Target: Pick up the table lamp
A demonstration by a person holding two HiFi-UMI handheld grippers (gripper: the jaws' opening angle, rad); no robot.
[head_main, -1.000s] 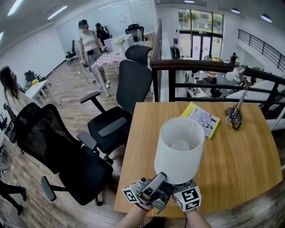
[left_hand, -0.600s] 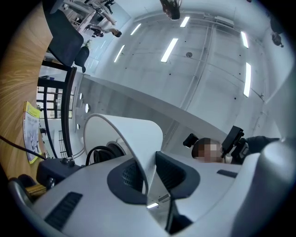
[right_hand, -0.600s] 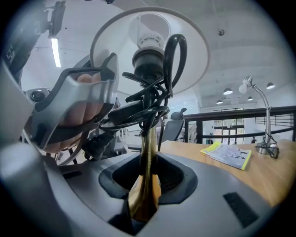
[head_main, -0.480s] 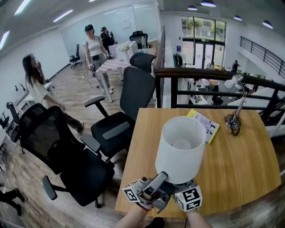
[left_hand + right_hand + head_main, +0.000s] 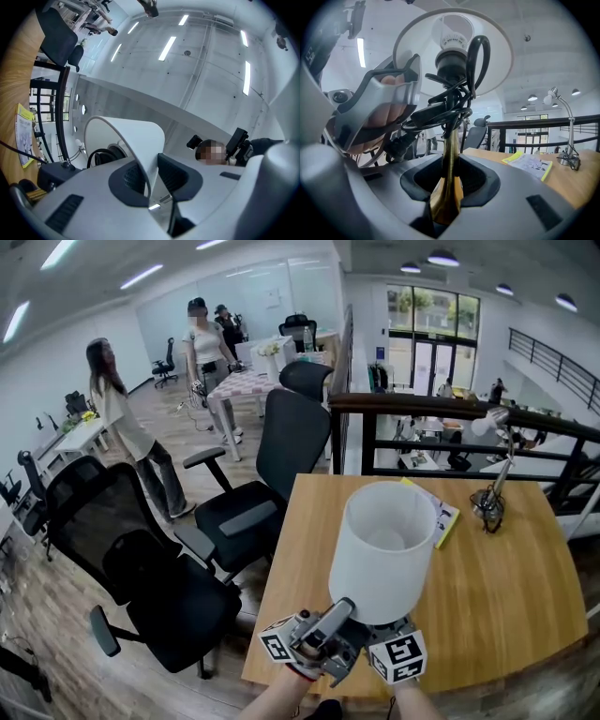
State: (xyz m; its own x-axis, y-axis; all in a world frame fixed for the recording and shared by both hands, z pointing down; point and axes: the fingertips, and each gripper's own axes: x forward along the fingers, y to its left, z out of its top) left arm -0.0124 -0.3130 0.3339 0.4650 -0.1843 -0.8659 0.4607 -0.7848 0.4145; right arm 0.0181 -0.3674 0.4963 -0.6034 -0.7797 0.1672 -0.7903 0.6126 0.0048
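The table lamp [image 5: 384,549] is held over the near edge of the table [image 5: 506,606]. Its brass stem [image 5: 449,150] is clamped by the right gripper [image 5: 446,187], and the rim of its white shade [image 5: 140,136] is pinched by the left gripper [image 5: 151,180]. A yellow booklet [image 5: 447,518] and a desk lamp [image 5: 491,498] are seen near the far edge.

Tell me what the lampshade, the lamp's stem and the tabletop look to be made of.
The lampshade looks matte white and thin-walled, probably fabric or plastic; no weave shows. The stem seems polished brass-coloured metal, given its golden sheen and reflections. The tabletop is light wood or wood-look laminate with faint grain; I cannot tell which.
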